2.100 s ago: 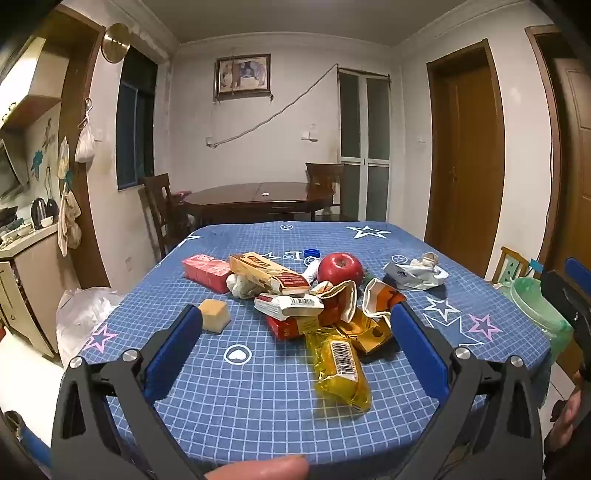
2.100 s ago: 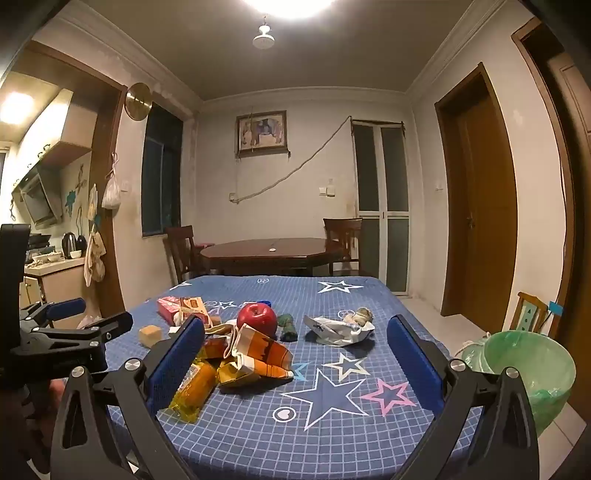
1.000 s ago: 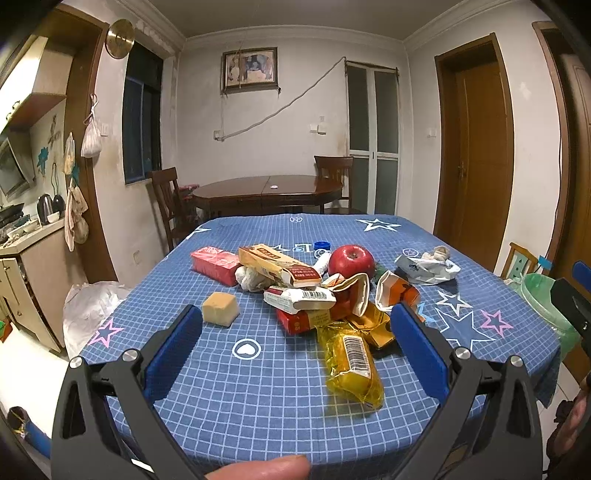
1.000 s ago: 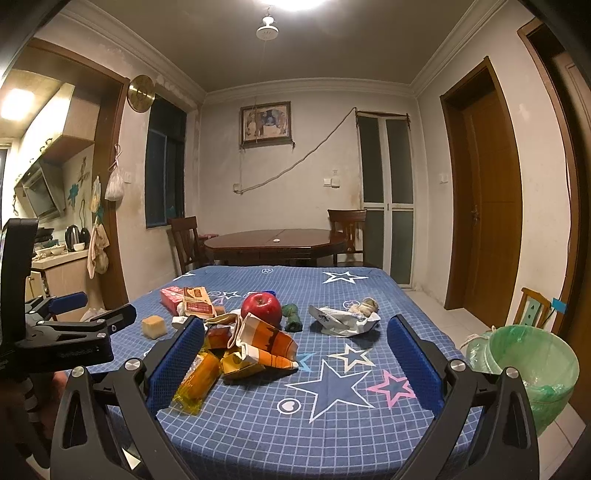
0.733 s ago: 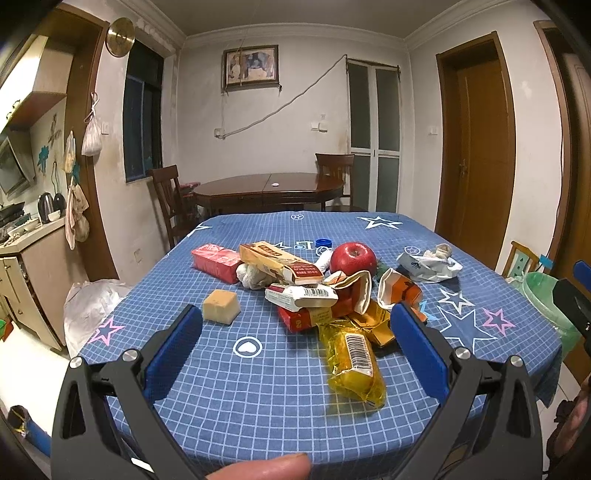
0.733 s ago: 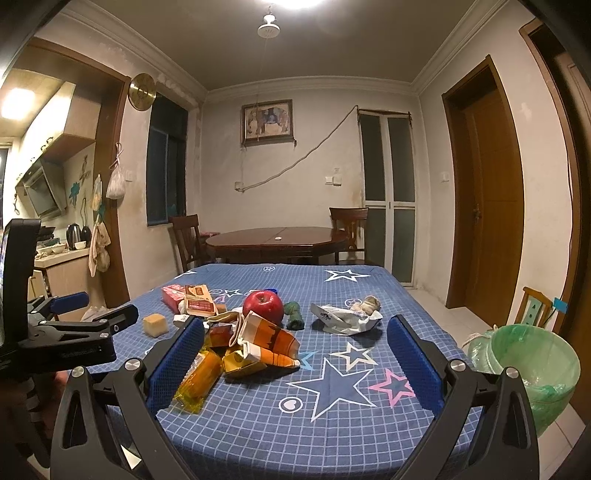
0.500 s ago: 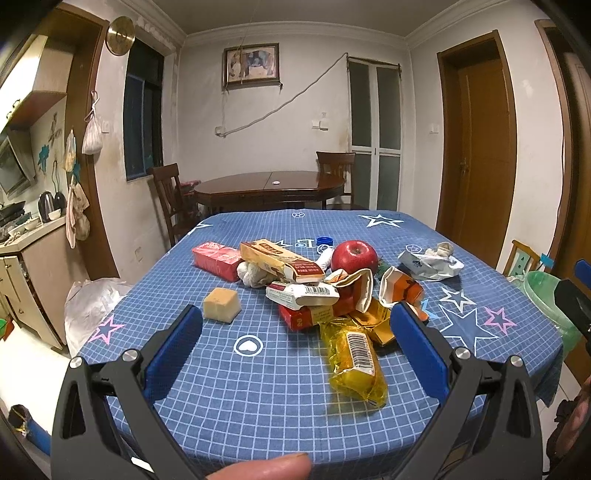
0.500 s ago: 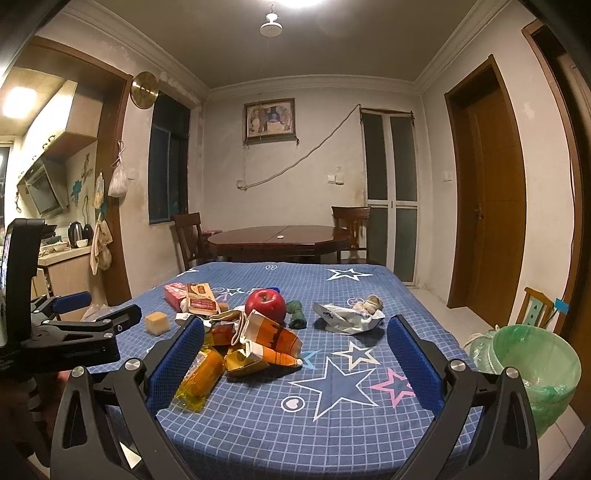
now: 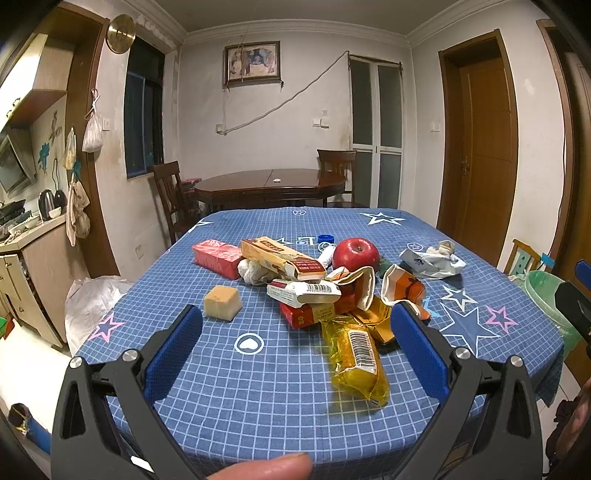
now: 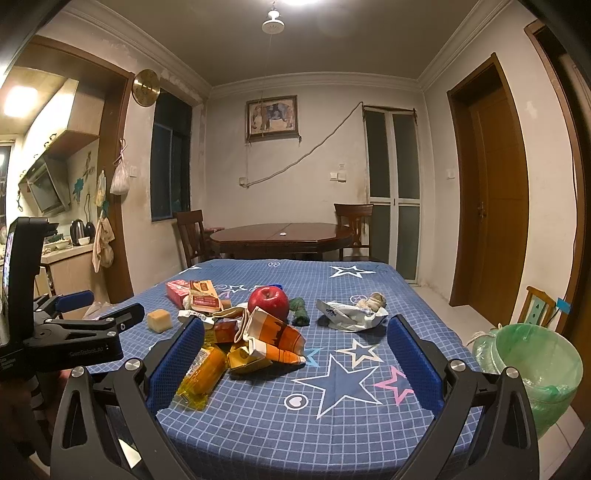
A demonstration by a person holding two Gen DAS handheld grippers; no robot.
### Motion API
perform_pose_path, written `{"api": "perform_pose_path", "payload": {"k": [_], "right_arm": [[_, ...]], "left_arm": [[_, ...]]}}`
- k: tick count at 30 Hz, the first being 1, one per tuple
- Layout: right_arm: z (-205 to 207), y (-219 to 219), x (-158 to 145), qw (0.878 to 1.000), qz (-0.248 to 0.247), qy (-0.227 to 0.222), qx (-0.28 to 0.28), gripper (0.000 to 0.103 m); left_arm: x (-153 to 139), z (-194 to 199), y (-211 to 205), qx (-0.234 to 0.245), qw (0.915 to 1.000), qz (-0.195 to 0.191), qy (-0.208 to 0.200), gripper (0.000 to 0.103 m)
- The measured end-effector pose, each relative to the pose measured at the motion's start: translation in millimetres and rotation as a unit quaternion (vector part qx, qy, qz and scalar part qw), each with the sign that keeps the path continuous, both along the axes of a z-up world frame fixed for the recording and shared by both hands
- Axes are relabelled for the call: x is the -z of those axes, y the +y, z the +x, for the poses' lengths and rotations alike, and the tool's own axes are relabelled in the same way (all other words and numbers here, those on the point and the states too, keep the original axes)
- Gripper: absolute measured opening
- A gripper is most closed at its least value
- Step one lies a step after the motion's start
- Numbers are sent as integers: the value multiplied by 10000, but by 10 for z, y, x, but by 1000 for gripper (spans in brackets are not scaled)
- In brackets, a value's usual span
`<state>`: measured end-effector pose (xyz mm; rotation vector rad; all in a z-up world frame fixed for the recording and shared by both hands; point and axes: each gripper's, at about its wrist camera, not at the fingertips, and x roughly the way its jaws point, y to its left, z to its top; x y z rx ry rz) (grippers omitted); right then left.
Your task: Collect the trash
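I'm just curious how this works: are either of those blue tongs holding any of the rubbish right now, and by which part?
No. The left tongs and right tongs are both open and empty, above the table.

Pale, stained walls enclose the room — a framed picture (image 10: 272,117) hangs on the far wall above a dark wooden dining table (image 10: 280,236) with two chairs. A brown door (image 10: 496,199) stands right, a dark window (image 10: 170,157) left — ceiling light (image 10: 273,22) overhead.
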<state>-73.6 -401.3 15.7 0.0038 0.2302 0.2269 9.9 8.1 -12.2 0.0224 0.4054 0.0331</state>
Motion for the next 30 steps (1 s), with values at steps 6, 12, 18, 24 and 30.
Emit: {"api": "perform_pose_path", "payload": {"k": [6,12,18,24,30], "right_arm": [[5,1,8,10000,7,31,-10,99],[15,7,14,10000,19,55,-18,99],[27,23,32,10000,-8,95,-30,99],[67,39,36,9999,-47,131,-82,99],[259,57,-45,9989,-50,355,-305,99]], "left_arm": [[-3,3,0,-3,10000,4,0,98],[5,12,12,-4,10000,-11,18,98],[31,51,58,-42,10000,-37,80,98],[100,306,199,274,9961,-243,799,98],[51,703,537,283,9915,-386,1210,98]]}}
